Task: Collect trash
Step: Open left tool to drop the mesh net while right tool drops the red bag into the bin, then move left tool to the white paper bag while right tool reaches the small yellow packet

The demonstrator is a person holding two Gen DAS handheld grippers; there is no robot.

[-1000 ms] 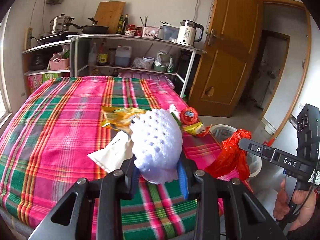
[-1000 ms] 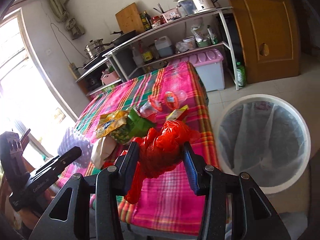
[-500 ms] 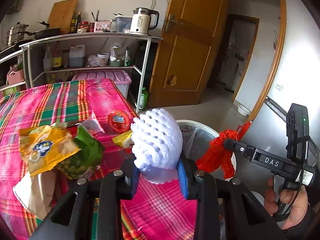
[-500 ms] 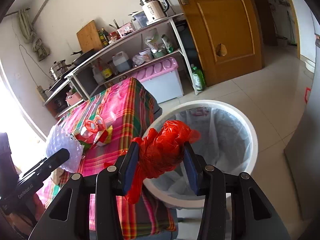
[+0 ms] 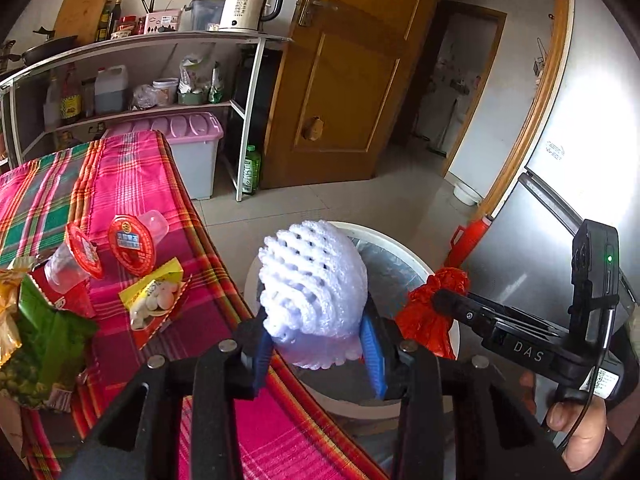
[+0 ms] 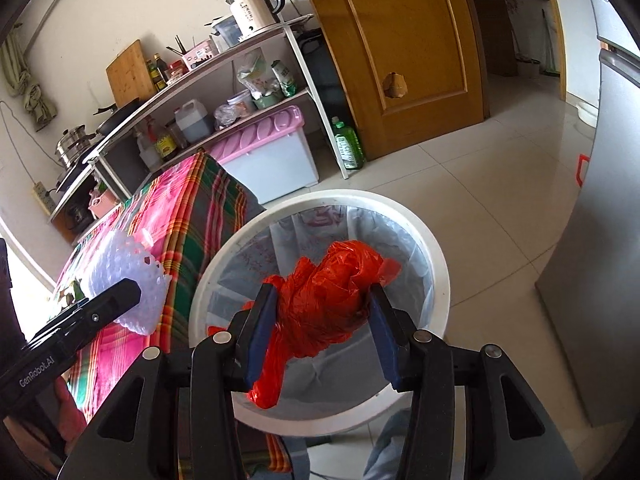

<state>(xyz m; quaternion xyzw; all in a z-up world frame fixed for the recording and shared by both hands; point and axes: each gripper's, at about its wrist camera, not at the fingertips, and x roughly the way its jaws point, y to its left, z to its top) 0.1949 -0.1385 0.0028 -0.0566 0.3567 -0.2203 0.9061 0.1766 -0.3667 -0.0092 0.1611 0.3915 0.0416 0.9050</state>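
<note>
My left gripper (image 5: 316, 340) is shut on a white foam fruit net (image 5: 312, 280) and holds it over the near rim of the white trash bin (image 5: 400, 240). My right gripper (image 6: 324, 332) is shut on a crumpled red plastic bag (image 6: 332, 292) above the bin's lined opening (image 6: 436, 248). The red bag also shows in the left wrist view (image 5: 432, 312), the foam net in the right wrist view (image 6: 124, 276). Snack wrappers (image 5: 154, 300), red-lidded clear cups (image 5: 130, 240) and a green packet (image 5: 44, 340) lie on the plaid table (image 5: 120, 168).
A metal shelf rack (image 5: 160, 80) with a kettle and bottles stands behind the table. A pink-lidded storage box (image 6: 272, 152) and a green bottle (image 6: 348, 144) sit on the floor. A wooden door (image 6: 400, 48) and a grey refrigerator (image 6: 600, 208) flank the tiled floor.
Both grippers have swung right from over the table to the trash bin, carrying the foam net and the red bag. The bin now lies directly beneath them.
</note>
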